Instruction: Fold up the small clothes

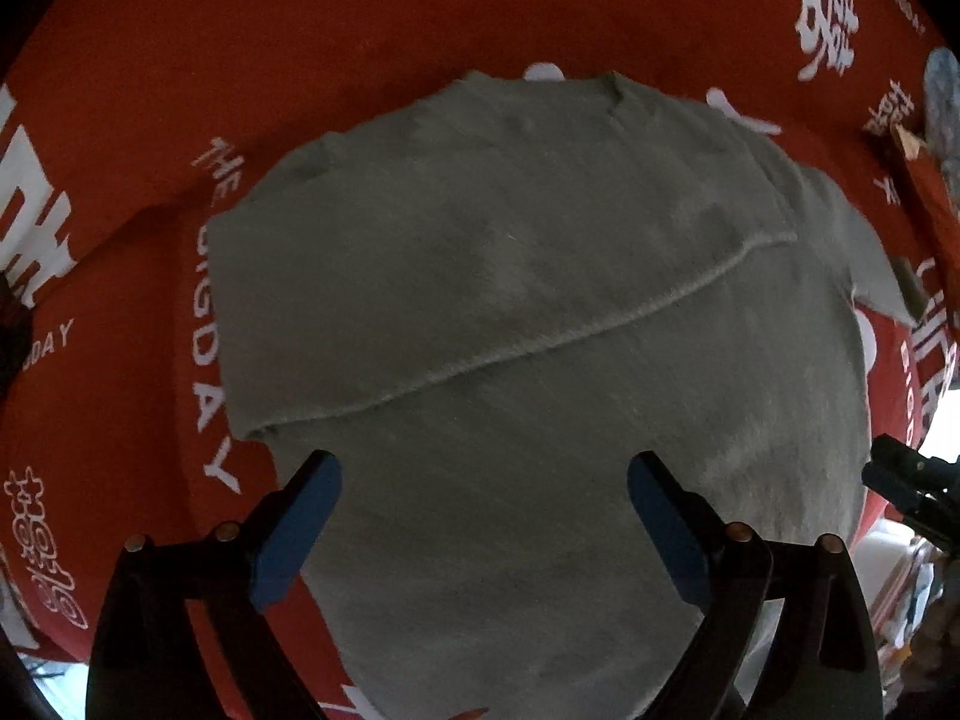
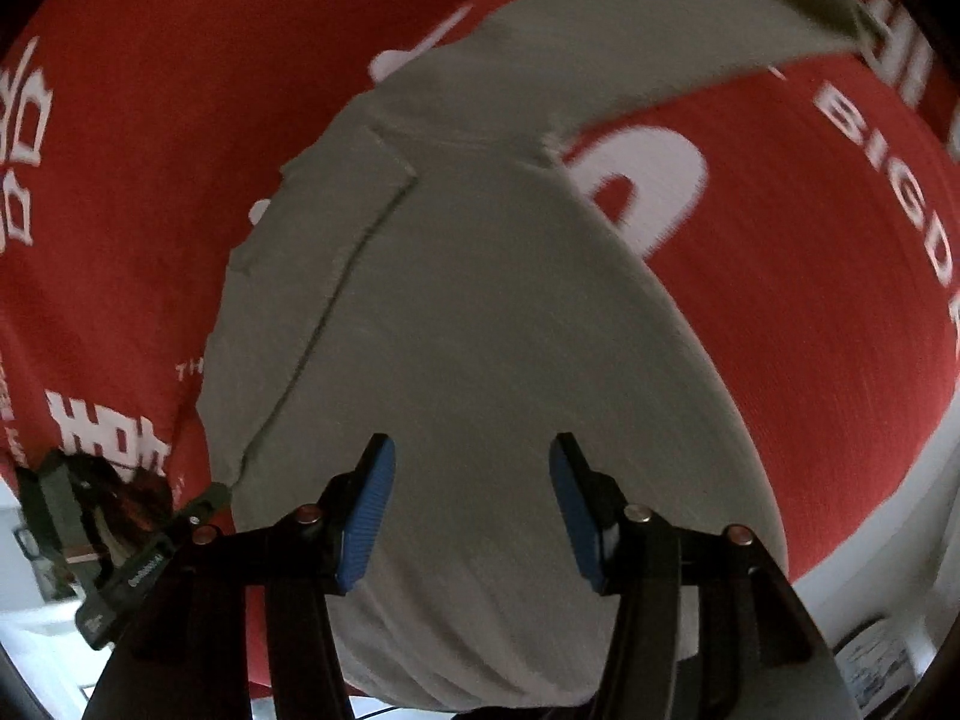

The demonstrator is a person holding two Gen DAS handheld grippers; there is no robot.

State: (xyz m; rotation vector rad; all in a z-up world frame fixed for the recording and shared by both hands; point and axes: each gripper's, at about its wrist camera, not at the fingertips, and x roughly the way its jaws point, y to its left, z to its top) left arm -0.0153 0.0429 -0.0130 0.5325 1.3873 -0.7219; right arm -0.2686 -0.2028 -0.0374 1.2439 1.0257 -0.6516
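From the left wrist, the left tongs (image 1: 483,489) gape wide and empty above a grey shirt (image 1: 510,252) folded across itself on a red cloth (image 1: 300,30) printed "BIGDAY", while the right wrist alone shows a sleeve (image 2: 690,18) spread outward, the right tongs (image 2: 471,471) half-open, gripping nothing.
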